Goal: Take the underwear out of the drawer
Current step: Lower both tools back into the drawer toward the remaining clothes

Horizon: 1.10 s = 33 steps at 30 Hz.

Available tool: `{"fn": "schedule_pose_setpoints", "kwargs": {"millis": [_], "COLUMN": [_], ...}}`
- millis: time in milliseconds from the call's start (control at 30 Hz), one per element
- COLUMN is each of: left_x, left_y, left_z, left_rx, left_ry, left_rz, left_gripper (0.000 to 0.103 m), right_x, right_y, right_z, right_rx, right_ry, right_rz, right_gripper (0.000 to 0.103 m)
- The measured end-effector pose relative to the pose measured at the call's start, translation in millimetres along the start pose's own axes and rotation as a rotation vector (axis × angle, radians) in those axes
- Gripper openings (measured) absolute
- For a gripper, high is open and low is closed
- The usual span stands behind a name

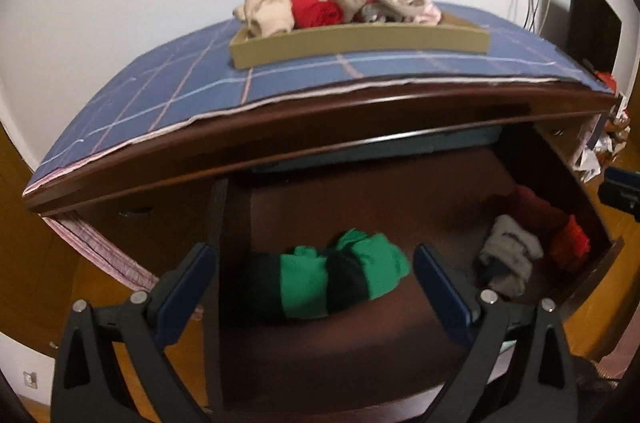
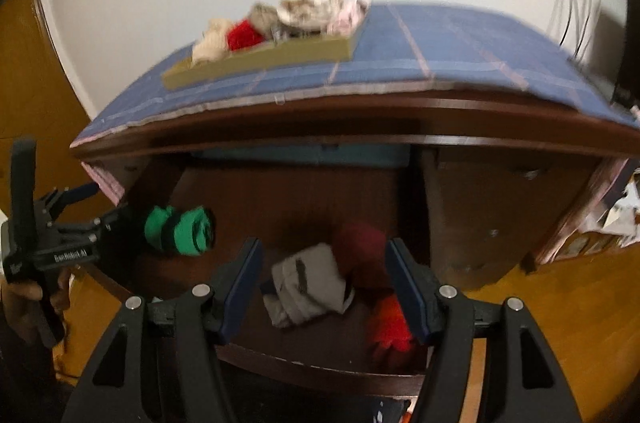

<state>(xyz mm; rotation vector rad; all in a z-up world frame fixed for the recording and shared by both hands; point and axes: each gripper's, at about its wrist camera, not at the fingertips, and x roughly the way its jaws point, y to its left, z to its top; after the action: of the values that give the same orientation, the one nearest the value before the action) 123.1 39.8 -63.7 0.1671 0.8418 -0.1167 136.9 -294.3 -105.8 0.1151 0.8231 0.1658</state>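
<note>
The dark wooden drawer (image 1: pixel 360 375) (image 2: pixel 320 367) stands open. In it lie a green and black rolled underwear (image 1: pixel 340 279) (image 2: pixel 180 229), a grey one (image 1: pixel 510 255) (image 2: pixel 308 283), a dark red one (image 1: pixel 536 207) (image 2: pixel 362 243) and a bright red one (image 1: pixel 570 241) (image 2: pixel 390 327). My left gripper (image 1: pixel 314 265) is open just above the green roll, which sits between its fingers. My right gripper (image 2: pixel 324 259) is open above the grey one. The left gripper also shows in the right wrist view (image 2: pixel 100 219).
A tan cardboard tray (image 1: pixel 360 41) (image 2: pixel 260 57) holding several underwear pieces sits on the blue checked cloth (image 1: pixel 160 95) (image 2: pixel 460 47) over the dresser top. Cables and a dark screen (image 1: pixel 592 23) are at the right wall. Orange wood floor (image 2: pixel 560 303) lies around.
</note>
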Motion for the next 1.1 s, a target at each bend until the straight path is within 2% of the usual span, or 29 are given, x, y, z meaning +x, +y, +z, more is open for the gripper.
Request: {"fn": "schedule_pose_setpoints", "kwargs": {"millis": [167,367,467,567,633,733,800,900,1033,1100], "left_x": [14.6,30.1,44.8,59.8,68.9,77.8,85.6,101.8,115.9,123.4], "left_y": [15.6,20.6,16.3,1.4,-14.4,-30.3,-33.6,-35.9,-37.6,-41.7], "left_z": [6.7,2.9,3.0,7.4,9.5,11.1,13.2,13.3,3.8,-2.9], "left_rx": [-0.017,0.040,0.049,0.102,0.211,0.417,0.497,0.589,0.667,0.702], "left_ry": [0.063,0.143,0.192,0.235,0.275,0.298,0.328,0.405,0.481,0.507], "left_rz": [-0.049,-0.114,-0.147,-0.187,-0.241,-0.266,-0.305,-0.338,-0.370,-0.352], "left_gripper": [0.101,0.101,0.101,0.101,0.100,0.100,0.098,0.086,0.086,0.086], "right_x": [36.6,64.5,73.8,78.4,78.7,76.5,75.3,74.6,73.1,74.1], "right_y": [-10.5,-8.4,-6.4,-7.1,-8.3,-10.9,-13.1,-15.6,-17.1,-18.4], "right_z": [6.2,7.5,5.8,5.6,6.7,8.8,10.4,12.3,10.7,9.7], "right_rx": [0.034,0.017,-0.003,0.016,0.035,0.053,0.067,0.090,0.099,0.104], "right_ry": [0.133,0.254,0.287,0.296,0.295,0.291,0.285,0.276,0.277,0.285], "right_rz": [0.071,0.138,0.126,0.145,0.169,0.183,0.183,0.188,0.184,0.178], "right_gripper": [0.065,0.065,0.065,0.065,0.065,0.065,0.065,0.065,0.065,0.065]}}
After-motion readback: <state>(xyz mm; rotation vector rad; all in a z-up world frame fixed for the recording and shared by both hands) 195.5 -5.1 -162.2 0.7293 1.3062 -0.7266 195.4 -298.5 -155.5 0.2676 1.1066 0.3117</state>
